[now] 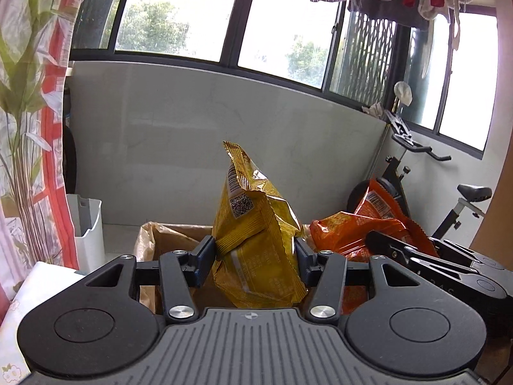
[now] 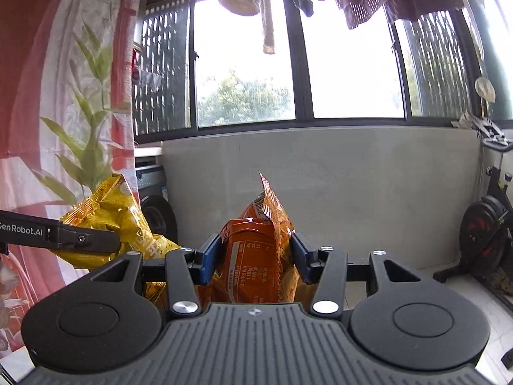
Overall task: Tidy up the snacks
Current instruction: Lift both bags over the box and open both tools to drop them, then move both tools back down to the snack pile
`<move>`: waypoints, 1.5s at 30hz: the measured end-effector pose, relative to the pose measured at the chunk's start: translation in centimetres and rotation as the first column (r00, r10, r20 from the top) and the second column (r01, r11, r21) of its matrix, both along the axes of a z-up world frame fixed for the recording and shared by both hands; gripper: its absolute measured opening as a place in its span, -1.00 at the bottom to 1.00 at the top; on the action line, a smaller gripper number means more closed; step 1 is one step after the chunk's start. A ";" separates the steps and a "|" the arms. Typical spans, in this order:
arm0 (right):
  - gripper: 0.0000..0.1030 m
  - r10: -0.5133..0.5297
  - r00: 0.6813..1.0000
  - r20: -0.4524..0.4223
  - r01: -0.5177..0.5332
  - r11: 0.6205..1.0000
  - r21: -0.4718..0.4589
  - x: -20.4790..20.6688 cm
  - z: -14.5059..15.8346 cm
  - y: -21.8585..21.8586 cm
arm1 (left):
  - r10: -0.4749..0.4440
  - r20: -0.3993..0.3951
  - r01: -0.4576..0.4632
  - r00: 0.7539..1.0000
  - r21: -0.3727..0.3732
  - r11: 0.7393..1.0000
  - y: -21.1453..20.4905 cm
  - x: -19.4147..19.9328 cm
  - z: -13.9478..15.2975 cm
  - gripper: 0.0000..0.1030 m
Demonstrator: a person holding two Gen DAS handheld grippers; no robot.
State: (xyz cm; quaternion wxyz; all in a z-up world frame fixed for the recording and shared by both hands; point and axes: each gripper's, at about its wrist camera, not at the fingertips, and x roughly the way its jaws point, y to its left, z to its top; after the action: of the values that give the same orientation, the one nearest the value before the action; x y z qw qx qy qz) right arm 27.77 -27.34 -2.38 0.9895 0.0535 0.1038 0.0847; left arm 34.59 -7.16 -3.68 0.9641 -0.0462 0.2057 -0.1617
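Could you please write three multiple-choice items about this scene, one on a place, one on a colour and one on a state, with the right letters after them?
1. Where is the cardboard box in the left wrist view?
A. Behind and below the yellow bag
B. On the window sill
C. On the exercise bike's saddle

2. What colour is the snack bag in the right gripper?
A. Green
B. Orange
C. Blue

3. What state is the left gripper in?
A. Wide open and empty
B. Shut with nothing in it
C. Shut on the yellow snack bag

Answers:
1. A, since the brown box opening shows just behind and under the held bag.
2. B, since the bag between the blue pads is orange.
3. C, since both pads press on the yellow bag's sides.
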 end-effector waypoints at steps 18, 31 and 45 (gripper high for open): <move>0.75 0.015 0.993 -0.113 -0.009 0.999 0.053 -1.9 -0.7 -0.2 | 0.043 -0.067 -0.040 0.997 0.053 0.998 1.9 -0.3 -0.2 0.45; 1.00 -0.008 0.999 -0.036 0.012 0.994 0.108 -9.1 0.8 -1.1 | 0.094 0.016 -0.095 0.995 0.037 0.995 5.9 -7.8 5.1 0.72; 1.00 0.021 0.991 -0.132 -0.005 0.992 0.123 -16.8 -8.6 -0.3 | 0.100 -0.072 -0.099 0.992 0.030 0.995 7.8 -17.6 -5.8 0.81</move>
State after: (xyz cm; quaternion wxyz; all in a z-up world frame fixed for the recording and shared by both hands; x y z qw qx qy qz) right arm 11.01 -27.60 -10.94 0.9746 0.1191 0.1646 0.0938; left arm 17.01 0.62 -9.50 0.9632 -0.0497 0.2407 -0.1090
